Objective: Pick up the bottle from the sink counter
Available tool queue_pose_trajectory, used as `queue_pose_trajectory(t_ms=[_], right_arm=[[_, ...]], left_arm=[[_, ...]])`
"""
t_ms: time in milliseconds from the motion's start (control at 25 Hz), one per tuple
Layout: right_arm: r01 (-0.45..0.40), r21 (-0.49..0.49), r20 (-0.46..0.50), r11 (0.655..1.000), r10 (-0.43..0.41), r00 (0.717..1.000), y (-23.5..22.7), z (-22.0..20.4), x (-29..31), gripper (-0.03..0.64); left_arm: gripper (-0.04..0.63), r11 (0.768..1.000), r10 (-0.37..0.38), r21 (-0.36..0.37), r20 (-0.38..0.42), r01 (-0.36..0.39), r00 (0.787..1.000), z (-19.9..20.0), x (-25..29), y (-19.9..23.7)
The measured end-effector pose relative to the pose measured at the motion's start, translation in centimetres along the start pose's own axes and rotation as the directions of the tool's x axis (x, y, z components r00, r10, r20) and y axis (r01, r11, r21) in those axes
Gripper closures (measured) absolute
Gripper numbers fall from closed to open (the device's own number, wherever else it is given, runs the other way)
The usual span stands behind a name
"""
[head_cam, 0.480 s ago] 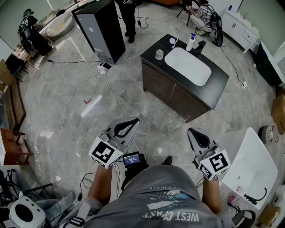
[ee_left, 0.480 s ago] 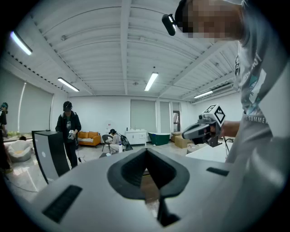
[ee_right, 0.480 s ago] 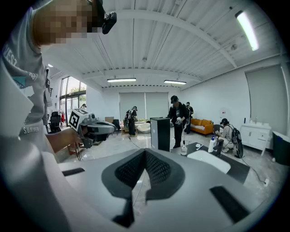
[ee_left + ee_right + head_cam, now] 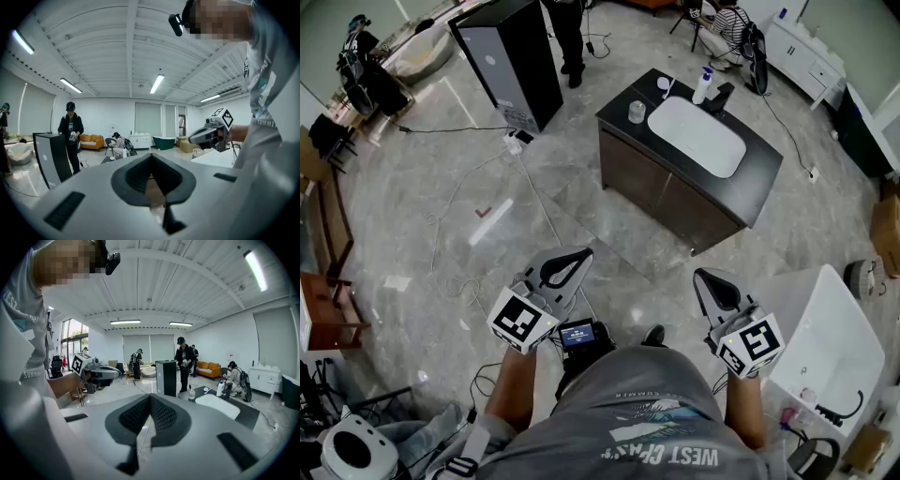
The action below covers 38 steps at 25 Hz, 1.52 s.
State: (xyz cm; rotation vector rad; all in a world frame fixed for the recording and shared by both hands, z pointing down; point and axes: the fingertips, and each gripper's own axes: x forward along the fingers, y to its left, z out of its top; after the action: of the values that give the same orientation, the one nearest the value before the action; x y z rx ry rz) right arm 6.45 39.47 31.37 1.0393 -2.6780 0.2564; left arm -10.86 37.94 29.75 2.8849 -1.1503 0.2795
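A white bottle with a blue cap (image 4: 701, 87) stands at the far edge of the black sink counter (image 4: 750, 192), beside the black faucet (image 4: 719, 98) and the white basin (image 4: 696, 137). In the right gripper view the bottle (image 4: 220, 388) shows far off to the right. A small clear glass (image 4: 636, 113) stands on the counter's left corner. My left gripper (image 4: 584, 251) and right gripper (image 4: 700, 274) are held near my body, well short of the counter. Both are shut with nothing in them. The left gripper's tips (image 4: 151, 154) and the right gripper's tips (image 4: 150, 397) meet.
Grey marble floor lies between me and the counter, with cables (image 4: 530, 178) running across it. A tall black cabinet (image 4: 511, 61) stands at the back left, with a person (image 4: 572, 37) beside it. Another person (image 4: 727, 23) sits behind the counter. A white tub (image 4: 820, 347) is close on my right.
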Motion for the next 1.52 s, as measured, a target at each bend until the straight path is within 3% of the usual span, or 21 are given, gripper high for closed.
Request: queue_pose_trajectory(t_ms=[280,680,880,1240,1520], right_arm=[[-0.001,0.031,0.016,1.000,0.001,1.000,0.4,0.5,1.6,0.615],[-0.009,0.094,0.036,0.996,0.006,0.999,0.1,-0.4,3.2,0.615],[-0.010,0.139,0.041,0.990,0.004,0.999,-3.9,-0.9,3.6,0.614],[-0.077,0.133,0.080,0.988,0.067,0.995,-12.4,0.6,5.2,0.614],[-0.127,0.124,0.109,0.984,0.114,0.988,-17.2,1.2,5.3,0.614]], left_arm=[[0.592,1.000,0.012,-0.006,0.030,-0.012,0.999,0.3,-0.9,1.6],[0.592,1.000,-0.012,0.000,-0.010,0.012,1.000,-2.0,-0.8,1.9],[0.592,1.000,0.008,-0.024,-0.052,-0.009,0.999,-2.2,1.9,2.1],[0.592,0.998,0.070,0.008,-0.009,-0.070,0.998,0.9,9.4,2.8],[0.593,0.993,0.114,0.012,-0.065,-0.114,0.991,1.1,13.1,2.2]])
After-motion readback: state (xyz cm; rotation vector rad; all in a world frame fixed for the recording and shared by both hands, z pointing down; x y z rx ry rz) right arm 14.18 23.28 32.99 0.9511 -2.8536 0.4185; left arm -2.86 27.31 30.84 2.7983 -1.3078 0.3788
